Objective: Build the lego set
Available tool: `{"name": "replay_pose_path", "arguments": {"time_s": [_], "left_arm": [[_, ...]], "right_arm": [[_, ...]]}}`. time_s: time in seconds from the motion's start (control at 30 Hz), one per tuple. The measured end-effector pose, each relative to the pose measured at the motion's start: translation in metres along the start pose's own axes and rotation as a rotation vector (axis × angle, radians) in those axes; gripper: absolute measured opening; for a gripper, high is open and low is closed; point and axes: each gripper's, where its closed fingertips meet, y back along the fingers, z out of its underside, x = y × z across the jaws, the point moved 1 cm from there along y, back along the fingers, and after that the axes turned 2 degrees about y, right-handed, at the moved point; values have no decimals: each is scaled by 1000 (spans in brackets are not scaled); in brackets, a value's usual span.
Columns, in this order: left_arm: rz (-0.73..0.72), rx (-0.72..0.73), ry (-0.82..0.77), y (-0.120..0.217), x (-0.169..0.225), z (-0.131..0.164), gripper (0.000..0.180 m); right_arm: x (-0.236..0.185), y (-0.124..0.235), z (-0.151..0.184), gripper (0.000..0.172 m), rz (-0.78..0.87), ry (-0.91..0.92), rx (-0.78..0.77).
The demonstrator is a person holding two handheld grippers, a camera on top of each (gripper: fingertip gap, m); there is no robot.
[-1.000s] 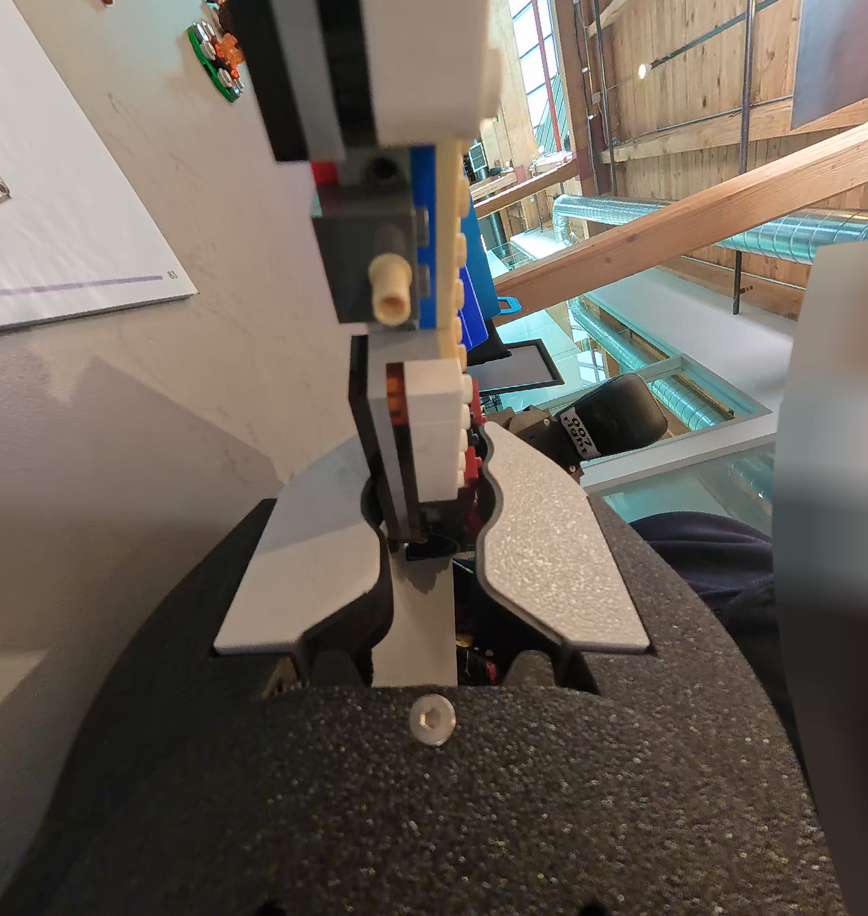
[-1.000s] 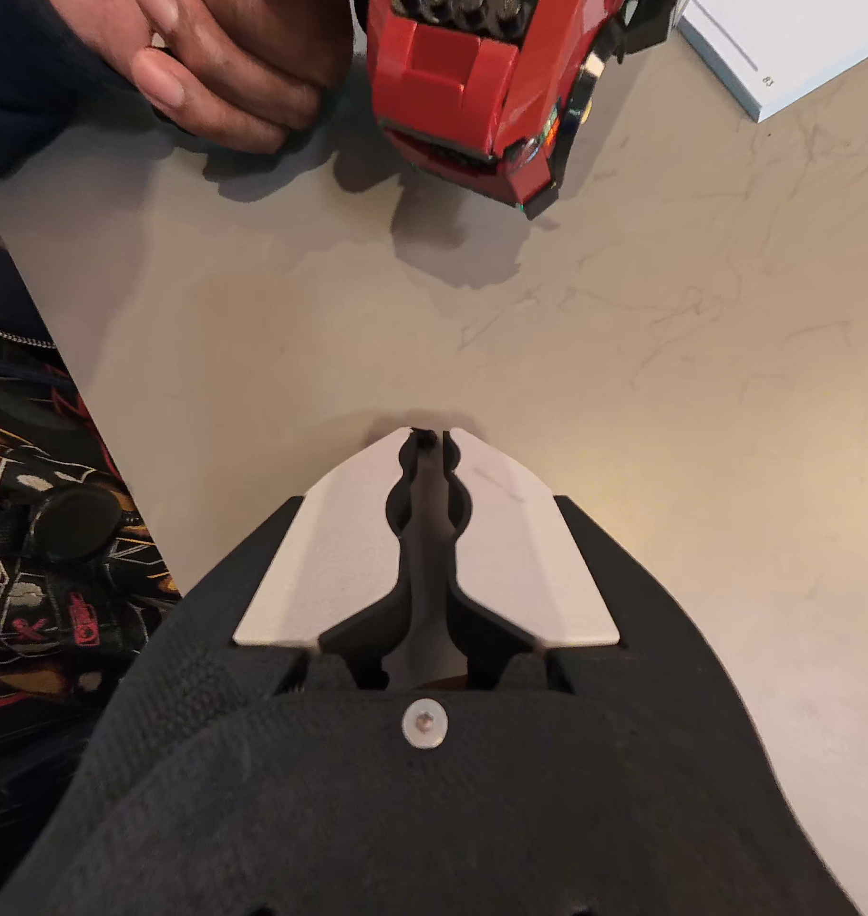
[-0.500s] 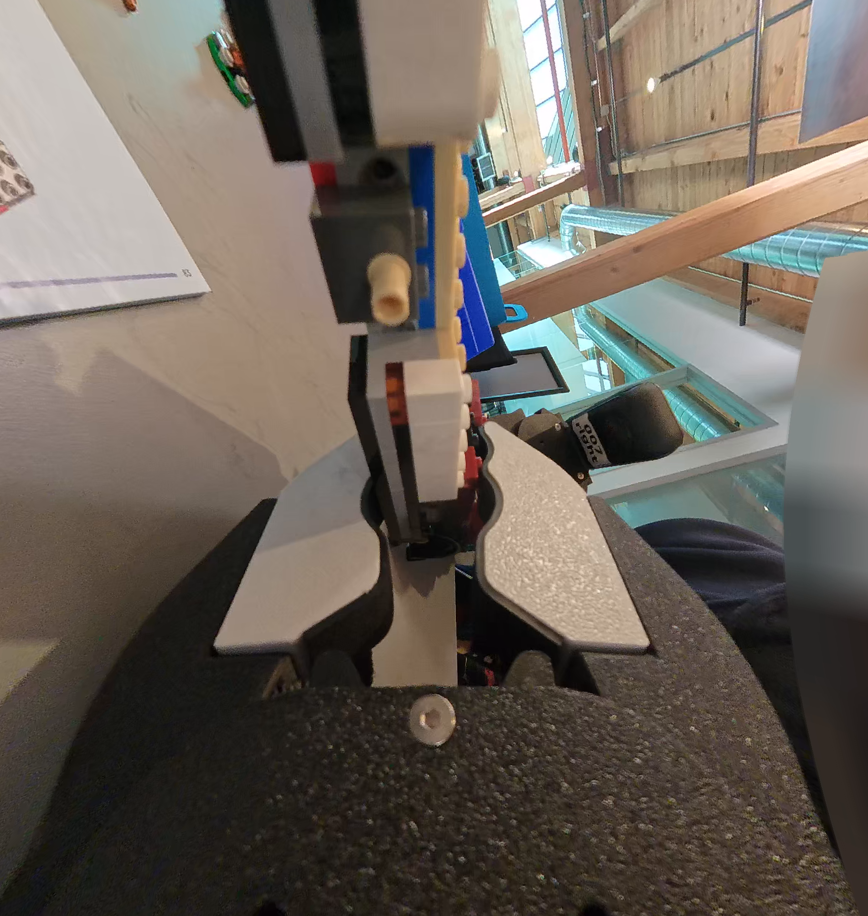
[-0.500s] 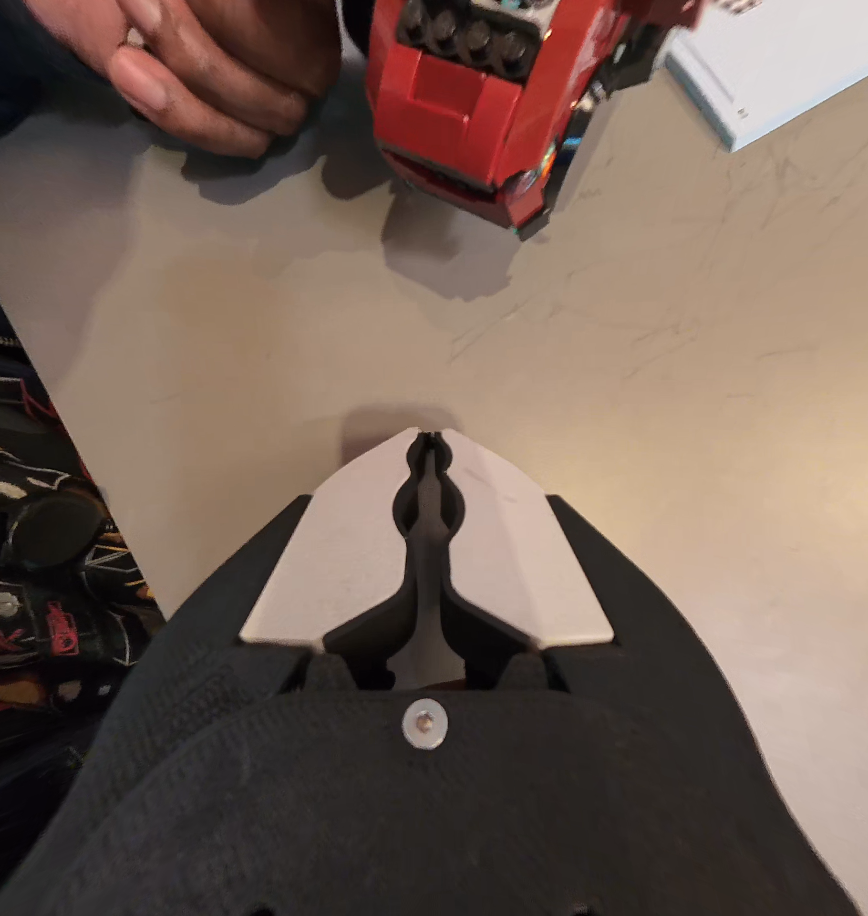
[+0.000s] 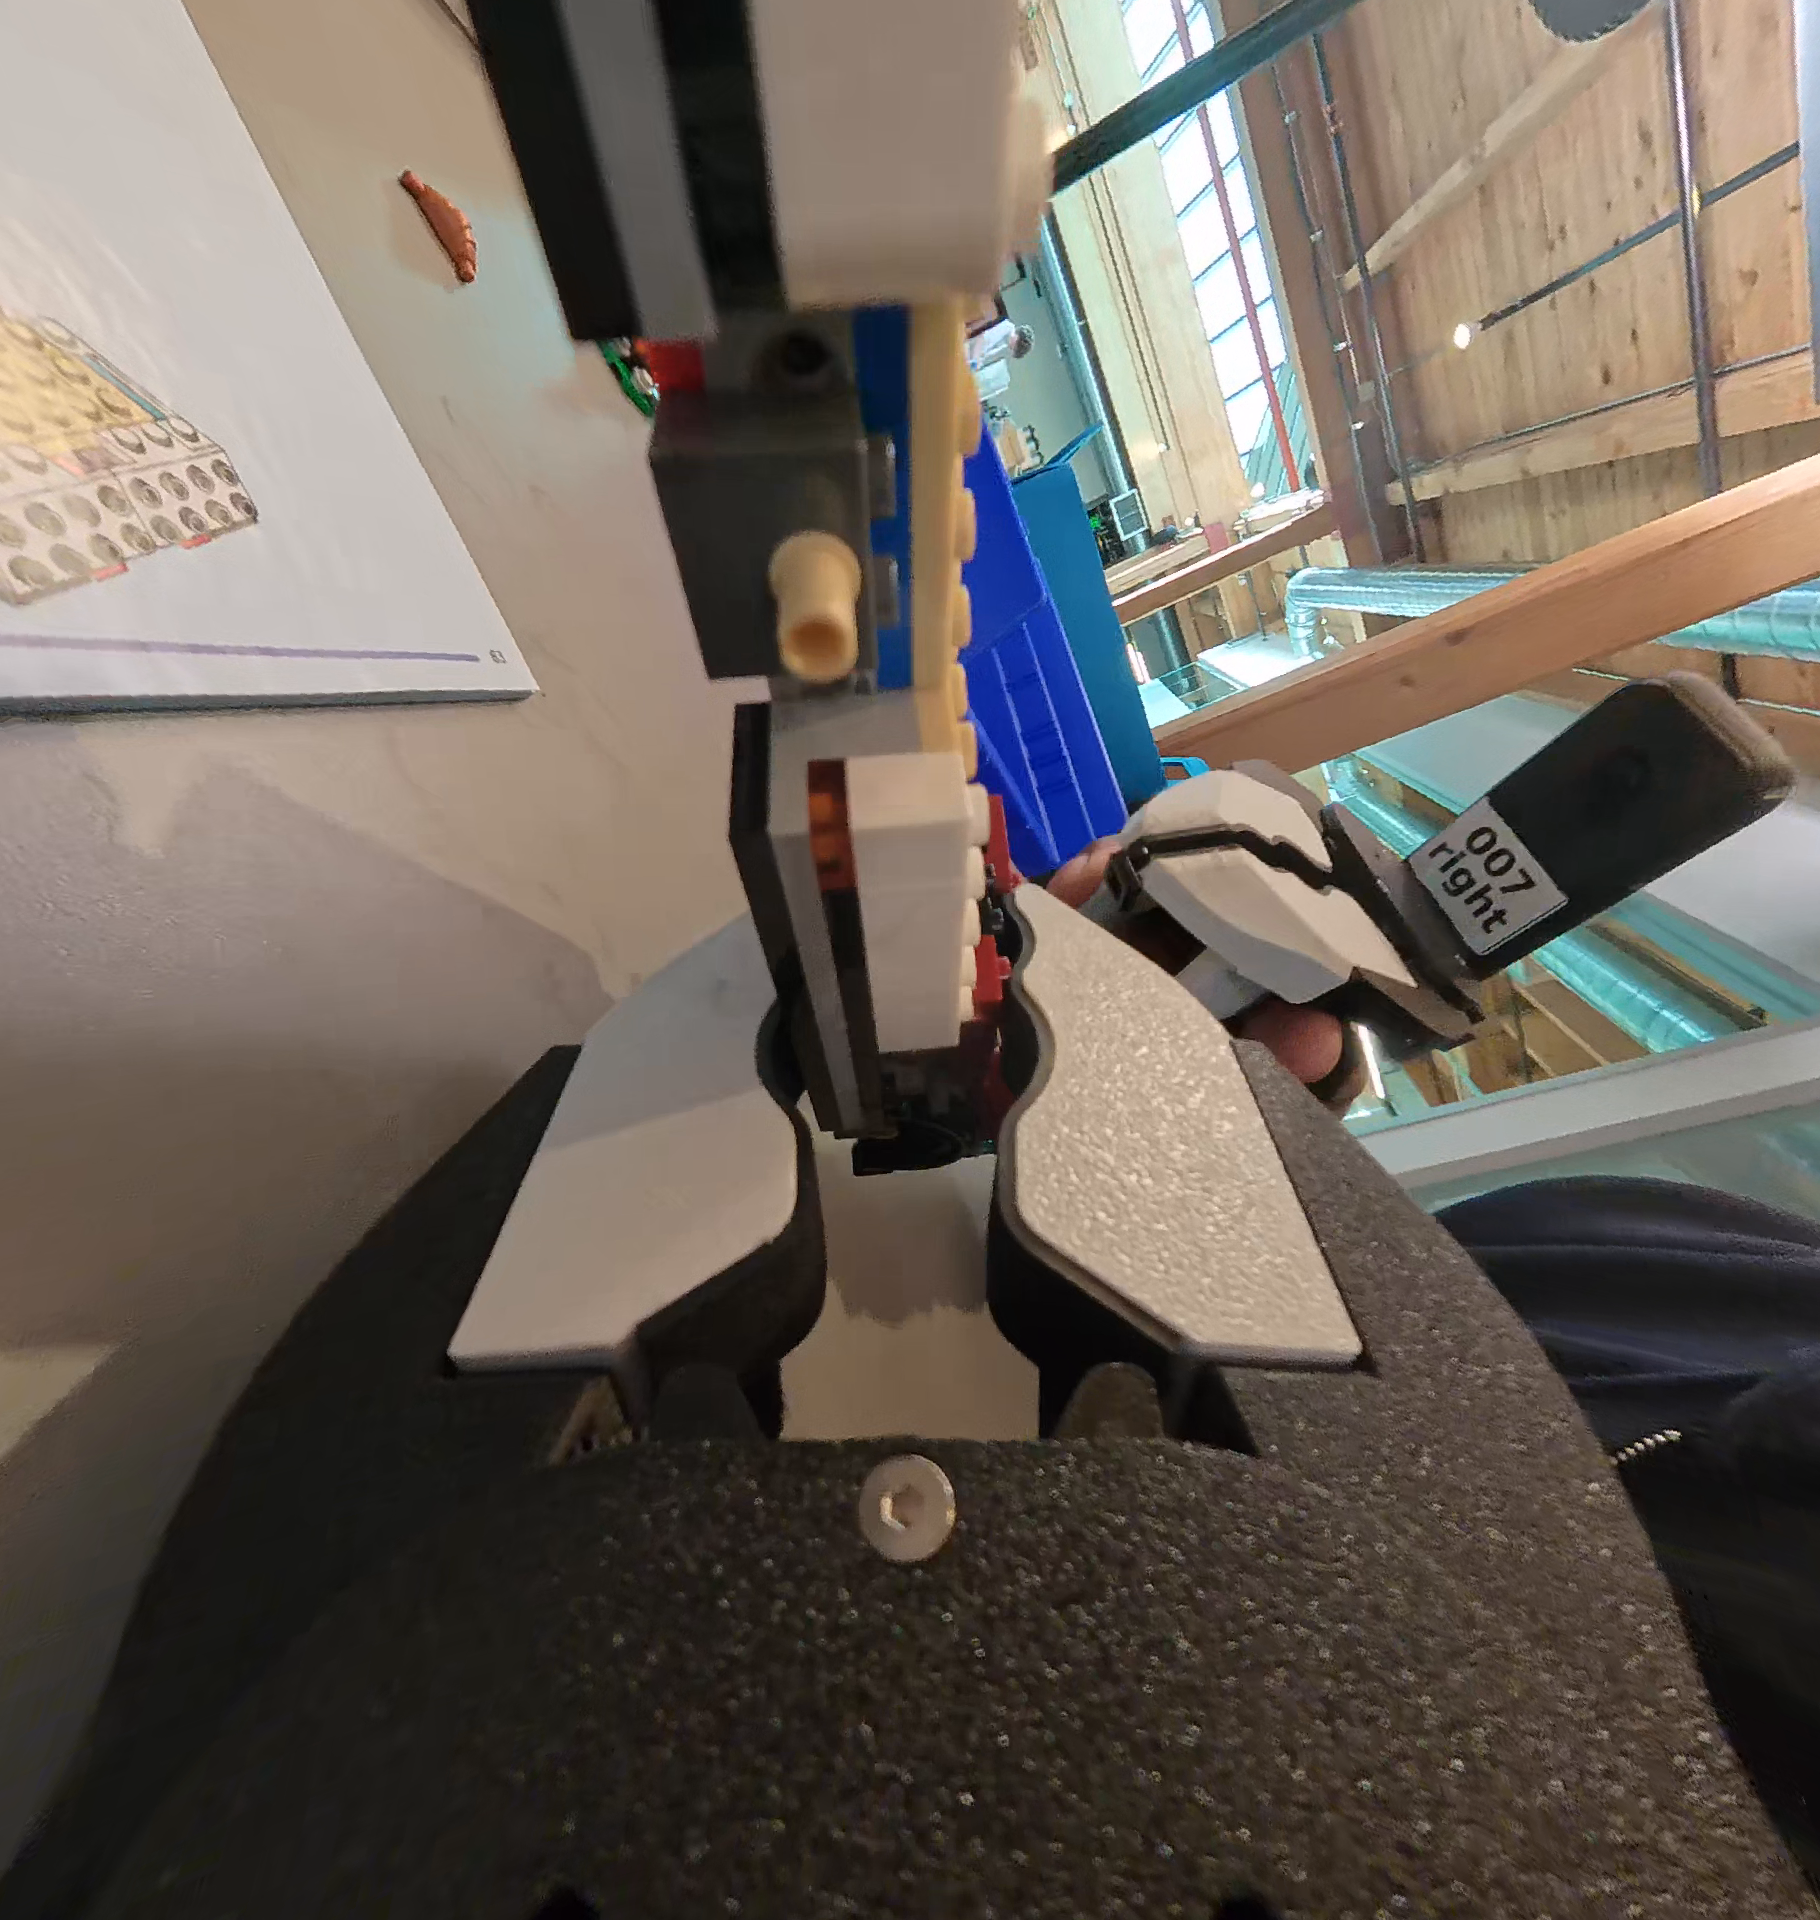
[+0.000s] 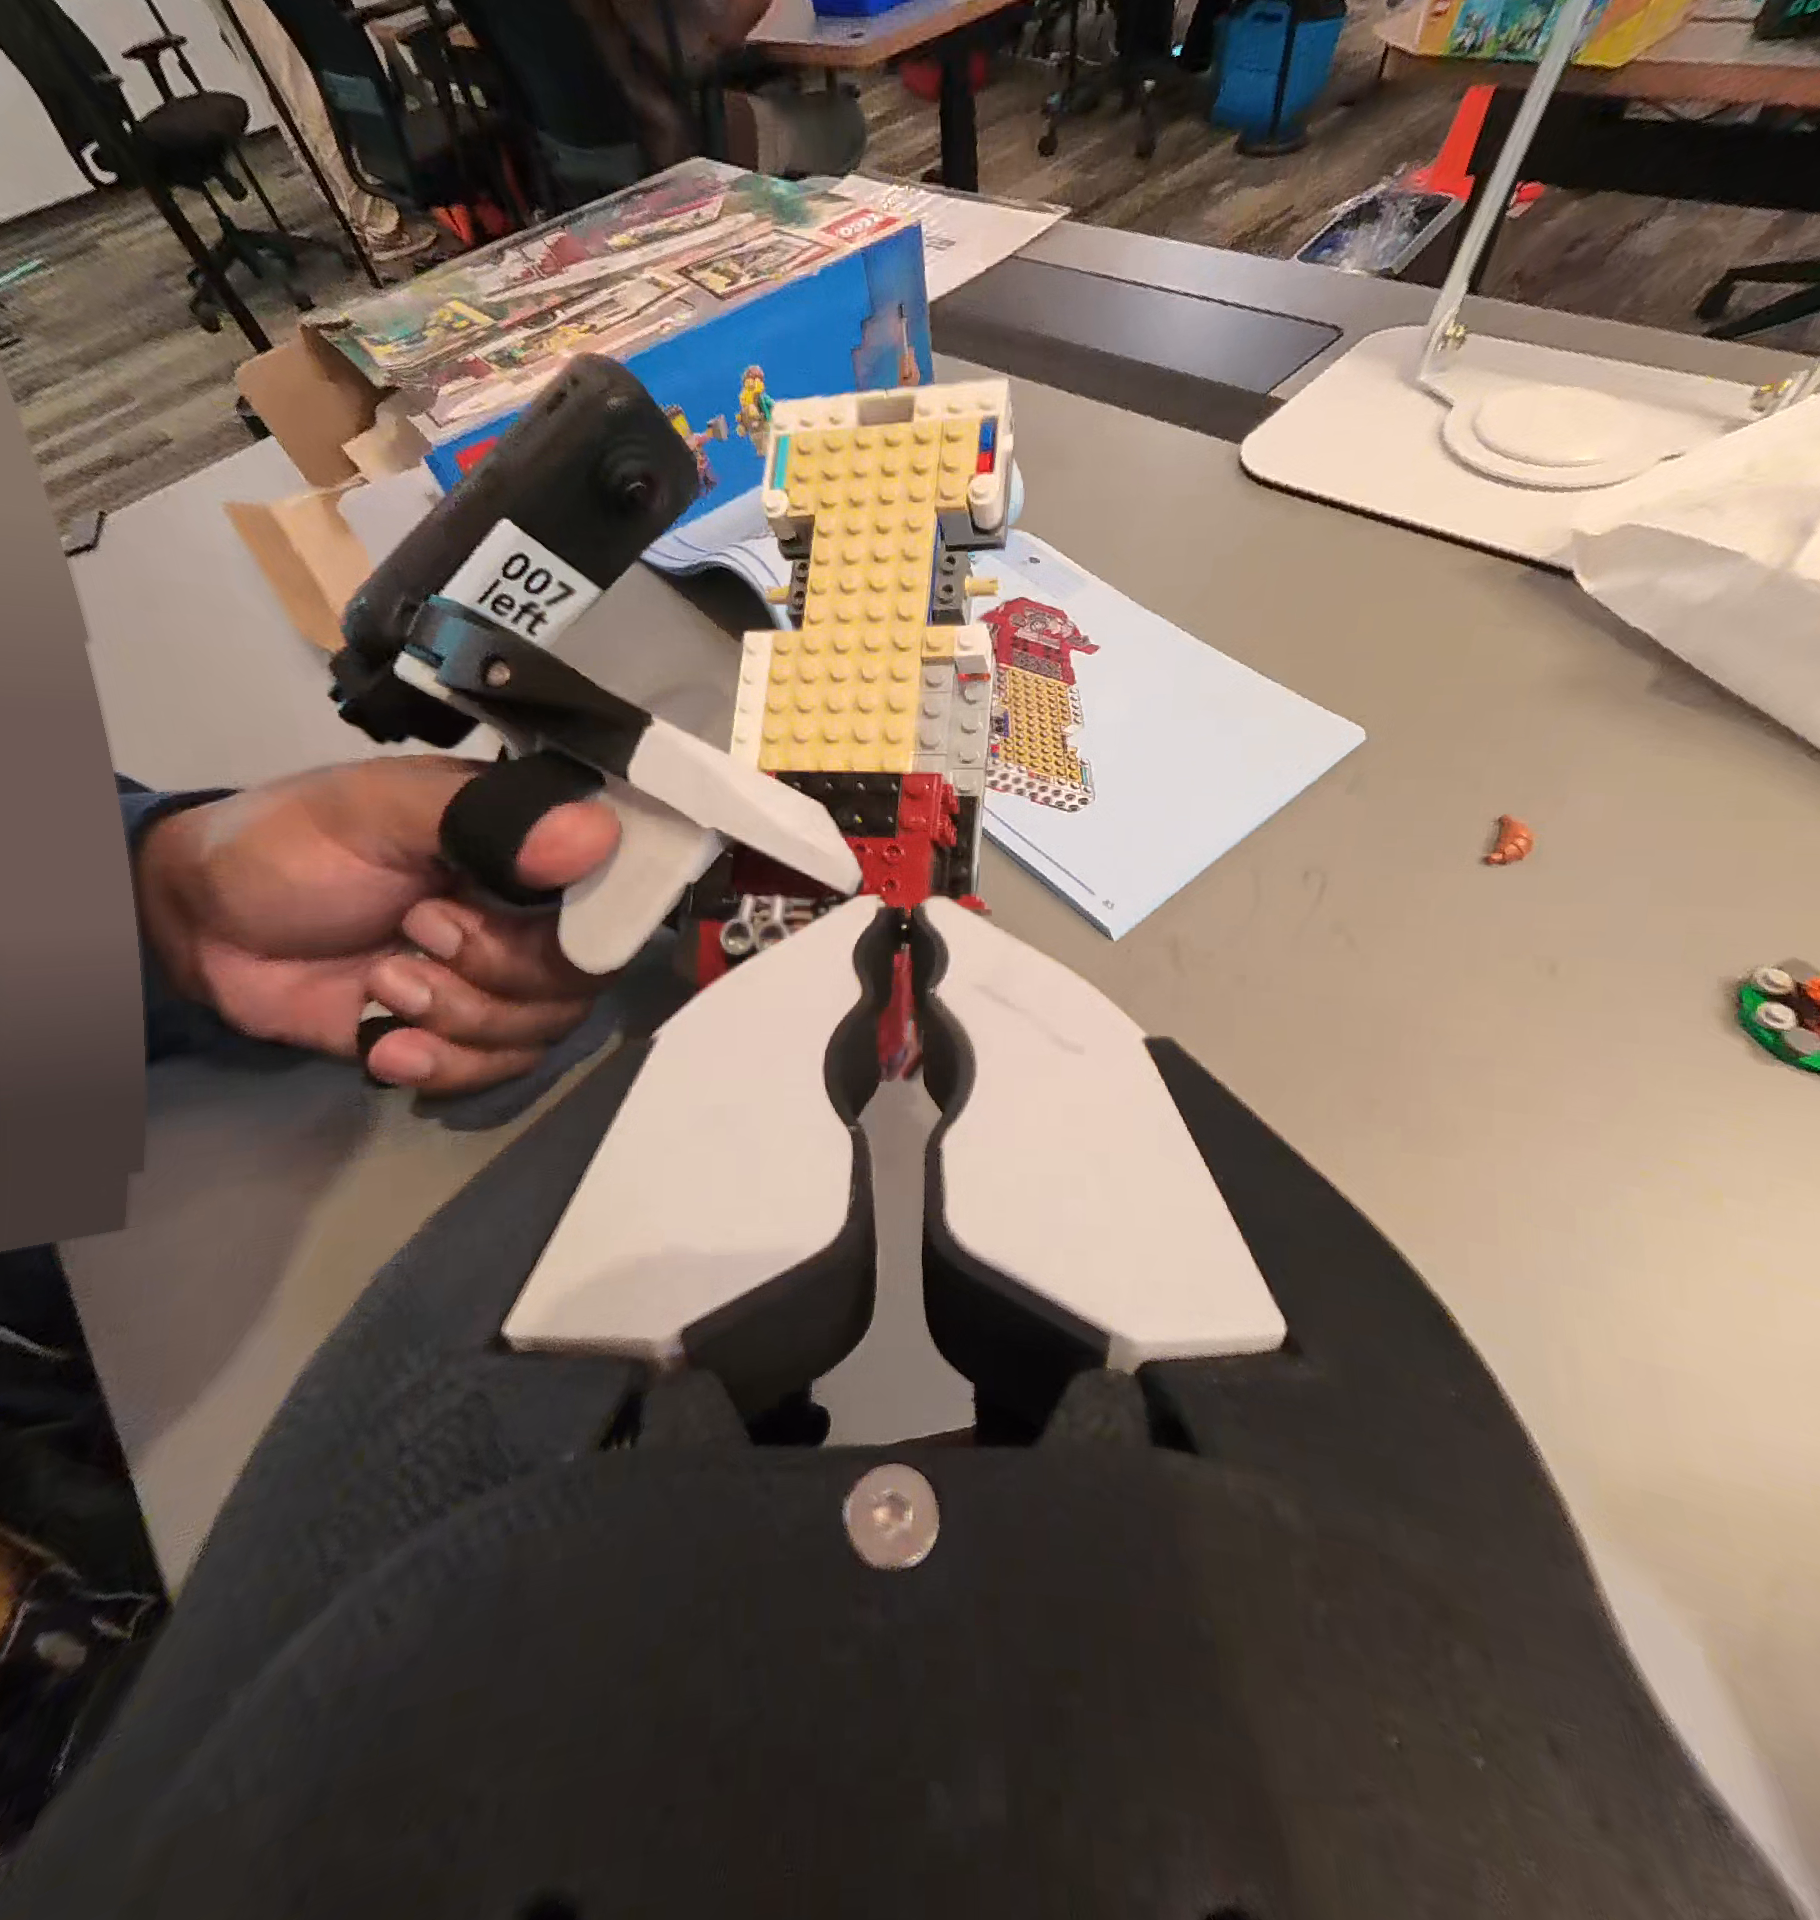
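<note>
Red-and-tan brick model (image 5: 885, 914) sits clamped (upright) between left gripper (image 5: 906, 997) jaws.

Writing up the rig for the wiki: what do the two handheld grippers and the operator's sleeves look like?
Both the left gripper and the right gripper have coarse black textured bodies, a silver hex screw at centre, and pale grey tapered fingers with wavy black inner pads. Each carries a black stick camera bearing a white label. Sleeve: dark navy.

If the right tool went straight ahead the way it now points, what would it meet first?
Most likely the brick model: its red lower end sits right in front of the right tool, whose tips stand nearly together. Whether they already touch the model cannot be told. The left tool grips the same end.
</note>
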Motion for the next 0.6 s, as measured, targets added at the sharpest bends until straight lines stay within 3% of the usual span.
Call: {"name": "replay_pose_path", "arguments": {"time_s": [0.6], "left_arm": [[-69,61,-116,1,3,-2,33]], "right_arm": [[1,-16,5,2,66,49,28]]}}
